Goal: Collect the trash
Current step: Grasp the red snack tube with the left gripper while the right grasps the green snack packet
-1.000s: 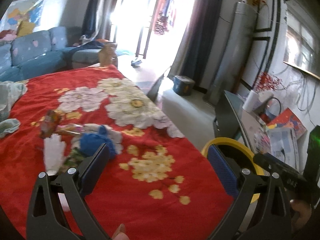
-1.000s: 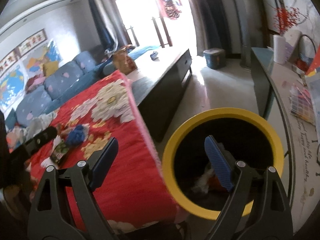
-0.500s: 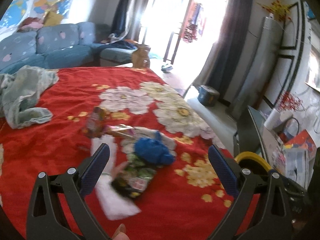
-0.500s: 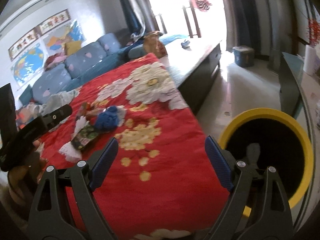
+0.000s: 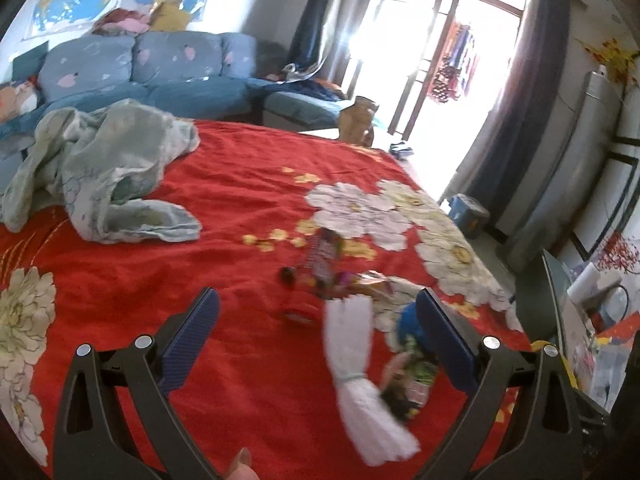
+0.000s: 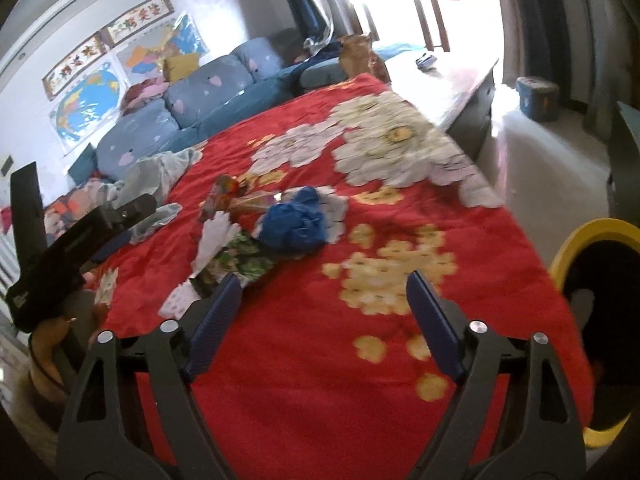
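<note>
A pile of trash lies on the red flowered cloth (image 5: 224,256): a white paper piece (image 5: 360,376), a blue crumpled bag (image 6: 296,224), a green printed wrapper (image 6: 244,258) and colourful snack wrappers (image 5: 320,258). My left gripper (image 5: 316,338) is open and empty, just above the cloth with the white paper between its fingers' line of sight. My right gripper (image 6: 320,312) is open and empty, hovering above the cloth right of the pile. The yellow-rimmed bin (image 6: 592,236) stands beside the cloth's right edge.
A pale green cloth (image 5: 104,172) lies crumpled at the far left of the red cloth. A blue sofa (image 5: 160,68) stands behind. A dark bench (image 6: 460,88) and a blue box (image 6: 536,98) are on the floor side. The left gripper's body (image 6: 68,248) shows in the right wrist view.
Both grippers have swung left, away from the bin and toward the trash pile. The right gripper has left the bin's mouth and now hovers over the cloth.
</note>
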Demonstrator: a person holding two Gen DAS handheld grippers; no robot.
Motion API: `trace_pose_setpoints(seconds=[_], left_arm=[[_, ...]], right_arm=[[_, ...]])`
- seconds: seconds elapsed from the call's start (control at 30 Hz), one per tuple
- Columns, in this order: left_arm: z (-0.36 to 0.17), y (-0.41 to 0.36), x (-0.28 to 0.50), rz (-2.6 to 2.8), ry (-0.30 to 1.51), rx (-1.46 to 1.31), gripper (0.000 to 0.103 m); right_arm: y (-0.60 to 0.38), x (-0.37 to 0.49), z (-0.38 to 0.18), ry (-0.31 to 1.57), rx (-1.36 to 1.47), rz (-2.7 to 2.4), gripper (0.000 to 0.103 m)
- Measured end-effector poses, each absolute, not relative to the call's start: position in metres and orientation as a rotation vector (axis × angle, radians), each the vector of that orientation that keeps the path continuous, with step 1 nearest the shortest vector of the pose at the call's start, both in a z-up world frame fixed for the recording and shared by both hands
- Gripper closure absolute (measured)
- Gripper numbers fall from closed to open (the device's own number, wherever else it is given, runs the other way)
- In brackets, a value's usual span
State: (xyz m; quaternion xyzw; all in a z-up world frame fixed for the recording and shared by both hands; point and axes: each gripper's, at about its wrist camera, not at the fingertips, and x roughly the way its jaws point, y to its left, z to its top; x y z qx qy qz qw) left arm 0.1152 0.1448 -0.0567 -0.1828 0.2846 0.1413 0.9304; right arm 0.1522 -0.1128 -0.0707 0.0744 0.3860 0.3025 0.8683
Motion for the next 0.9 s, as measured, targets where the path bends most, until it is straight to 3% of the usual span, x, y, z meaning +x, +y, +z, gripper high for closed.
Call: trace_pose_setpoints(seconds=[0.1,0.2,0.27,0.43,0.67,0.9], left_arm=[[-0.061,0.157,0.118,0.286,0.596,-0.392,0.009],[-0.068,0.165,0.125,0.275,0.618,-0.400,0.026],[-0.072,0.169,0.130,0.265,0.634,-0.409,0.044],[-0.083,0.179,0.145,0.227,0.674,-0.442,0.062],[-0.100,0.185,0.173,0.131,0.746,-0.503,0.067],[-0.121,0.186,0.183,0.083,0.792,-0.578,0.066]], right_arm=[[-0.094,0.158,-0.075,0.841,0.163,0.655,0.034],[-0.077,0.164,-0.081,0.870,0.166,0.662,0.039],[-0.068,0.169,-0.087,0.900,0.178,0.667,0.041],[-0.046,0.176,-0.102,0.974,0.187,0.688,0.048],[-0.037,0.175,-0.109,0.989,0.209,0.727,0.051],[-0.033,0.174,-0.112,1.004,0.237,0.788,0.074]])
